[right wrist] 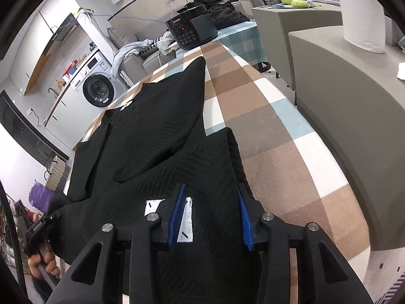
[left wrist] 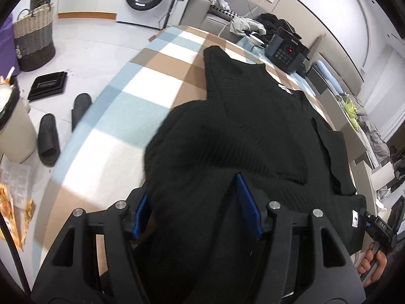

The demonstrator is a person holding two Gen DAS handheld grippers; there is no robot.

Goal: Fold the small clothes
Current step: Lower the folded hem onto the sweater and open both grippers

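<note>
A black knit sweater (left wrist: 253, 116) lies on a checked blanket (left wrist: 131, 101) over a table, its near hem lifted and folded toward the collar. My left gripper (left wrist: 195, 197) has its blue-padded fingers (left wrist: 246, 200) spread wide with the hem bunched between them. In the right wrist view the sweater (right wrist: 157, 126) lies the same way, white care labels (right wrist: 186, 217) showing at the lifted hem. My right gripper (right wrist: 210, 202) also has its fingers (right wrist: 244, 215) spread, fabric draped between them. The other hand-held gripper shows at the right edge of the left view (left wrist: 377, 230).
A black cooker (left wrist: 287, 49) stands at the far end of the table, with clothes piled behind it. Slippers (left wrist: 48, 136), a woven basket (left wrist: 34, 36) and a bin (left wrist: 12, 126) are on the floor to the left. A grey sofa (right wrist: 341, 106) borders the right side.
</note>
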